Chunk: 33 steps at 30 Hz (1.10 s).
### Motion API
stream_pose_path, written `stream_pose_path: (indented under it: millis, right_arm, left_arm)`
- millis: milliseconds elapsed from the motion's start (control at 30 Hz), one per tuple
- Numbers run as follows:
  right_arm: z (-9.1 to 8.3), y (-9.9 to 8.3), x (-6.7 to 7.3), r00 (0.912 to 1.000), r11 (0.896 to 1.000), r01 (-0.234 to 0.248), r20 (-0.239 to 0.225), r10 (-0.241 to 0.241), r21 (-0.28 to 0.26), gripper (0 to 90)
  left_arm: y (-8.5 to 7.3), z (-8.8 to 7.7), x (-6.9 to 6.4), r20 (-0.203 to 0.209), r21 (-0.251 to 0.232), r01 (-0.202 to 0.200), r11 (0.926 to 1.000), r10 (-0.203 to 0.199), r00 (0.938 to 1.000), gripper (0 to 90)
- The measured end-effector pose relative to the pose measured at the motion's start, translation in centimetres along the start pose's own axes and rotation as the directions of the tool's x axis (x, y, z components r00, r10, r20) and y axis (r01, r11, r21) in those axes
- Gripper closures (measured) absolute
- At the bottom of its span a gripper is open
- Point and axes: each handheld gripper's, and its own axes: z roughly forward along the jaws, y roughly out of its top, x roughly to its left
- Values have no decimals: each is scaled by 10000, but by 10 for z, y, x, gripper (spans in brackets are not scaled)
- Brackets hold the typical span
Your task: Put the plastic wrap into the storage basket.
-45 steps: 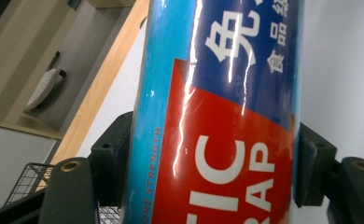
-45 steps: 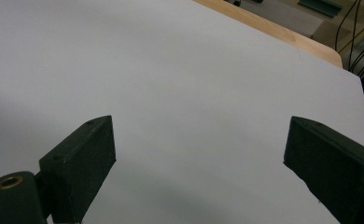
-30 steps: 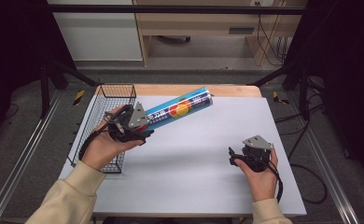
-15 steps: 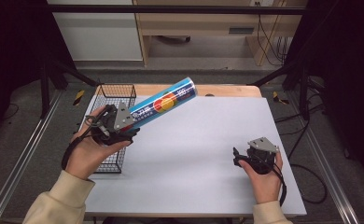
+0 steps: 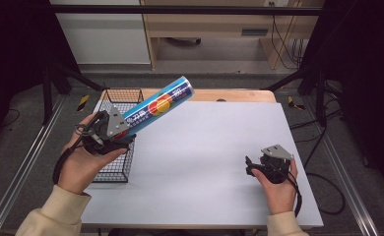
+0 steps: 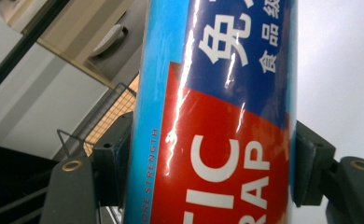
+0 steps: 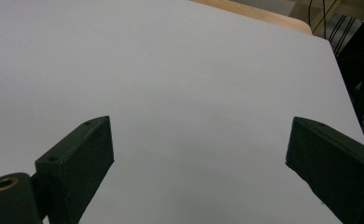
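Left hand-held gripper: clenched on the lower end of the plastic wrap tube, one black jaw pressed to each side of it, as the left gripper view shows.
Plastic wrap tube: lifted off the desk, tilted, its far end pointing up and away over the desk's back edge; the held end hangs above the near right rim of the wire basket.
Wire basket: stands on the left edge of the desk, under the left hand.
Right hand-held gripper: released, jaws wide apart with nothing between them, resting low over bare desk at the right, well apart from the tube.
Step in hand, as I judge it: carrying the tube over to the basket.
Doing it well: hold the squeeze firm, since the glossy tube is gripped near one end and could pivot; swing it in line with the basket's long side, lower it inside, then let go.
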Motion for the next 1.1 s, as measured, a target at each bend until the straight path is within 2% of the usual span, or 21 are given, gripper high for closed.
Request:
stream_pose_path:
  millis: [33, 400, 500, 533, 633, 800, 900, 1000, 1033, 1100]
  right_arm:
    - [0, 0, 0, 10000, 10000, -52, -27, 52, 10, 77]
    - [0, 0, -1, 9998, 9998, -201, 13, 201, 31, 76]
    - [-1, 1, 1, 9996, 9997, -252, -99, 252, 8, 77]
    - [-1, 1, 1, 9996, 9997, -252, -99, 252, 8, 77]
    - [-1, 1, 3, 9994, 9996, -284, -210, 283, -48, 79]
    - [-1, 1, 4, 9993, 9997, -228, -283, 227, -29, 80]
    - [-1, 2, 3, 9994, 9997, -230, -265, 229, -25, 82]
    - [-1, 2, 4, 9993, 9997, -256, -278, 254, -52, 82]
    - [-2, 2, 4, 9992, 9996, -285, -291, 284, -49, 82]
    - [-2, 2, 4, 9991, 9996, -293, -309, 291, -65, 82]
  left_arm:
    - [-3, -1, 1, -94, 49, 181, 9998, -180, 9998, 303]
    - [-10, -3, 7, -365, 527, 856, 9949, -838, 9958, 304]
    - [-9, -2, 9, -562, 770, 1369, 9876, -1328, 9895, 305]
    - [-9, -2, 9, -562, 770, 1369, 9876, -1328, 9895, 305]
    - [-6, 3, 12, -846, 1057, 1700, 9798, -1615, 9832, 306]
    - [-4, 11, 17, -992, 1182, 1994, 9728, -1883, 9771, 306]
    - [-2, 20, 20, -1128, 1255, 2313, 9648, -2178, 9695, 307]
    - [-2, 23, 22, -1205, 1341, 2366, 9623, -2211, 9678, 307]
    - [-1, 25, 23, -1302, 1387, 2496, 9584, -2322, 9639, 307]
    - [0, 26, 25, -1316, 1434, 2523, 9570, -2342, 9632, 307]
